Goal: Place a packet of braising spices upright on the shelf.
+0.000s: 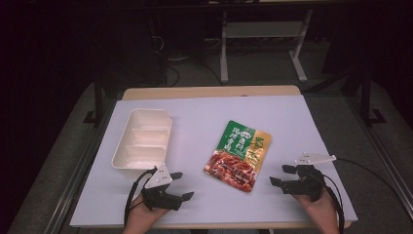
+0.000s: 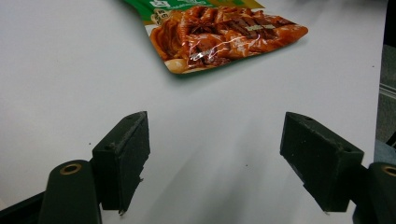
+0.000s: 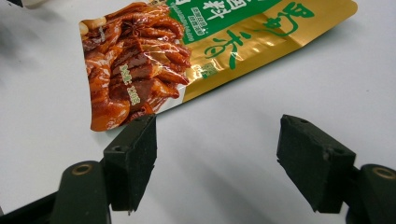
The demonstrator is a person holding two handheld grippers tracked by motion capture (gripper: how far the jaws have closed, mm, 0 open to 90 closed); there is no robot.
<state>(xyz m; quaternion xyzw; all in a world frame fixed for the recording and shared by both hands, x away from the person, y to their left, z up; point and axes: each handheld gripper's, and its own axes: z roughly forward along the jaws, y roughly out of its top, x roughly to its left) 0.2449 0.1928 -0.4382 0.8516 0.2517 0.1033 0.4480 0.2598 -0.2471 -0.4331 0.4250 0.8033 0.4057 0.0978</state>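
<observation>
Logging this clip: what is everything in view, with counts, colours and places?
Food pouch: one, green and gold with a red-brown dish printed on it, lying flat mid-table.
Tray: one, white, with compartments, left part of table.
Table: one, white top, wooden far edge.
Frames: white and dark, on the floor beyond the table.
Left gripper: one, black, open, near edge, left of pouch.
Right gripper: one, black, open, near edge, right of pouch.
</observation>
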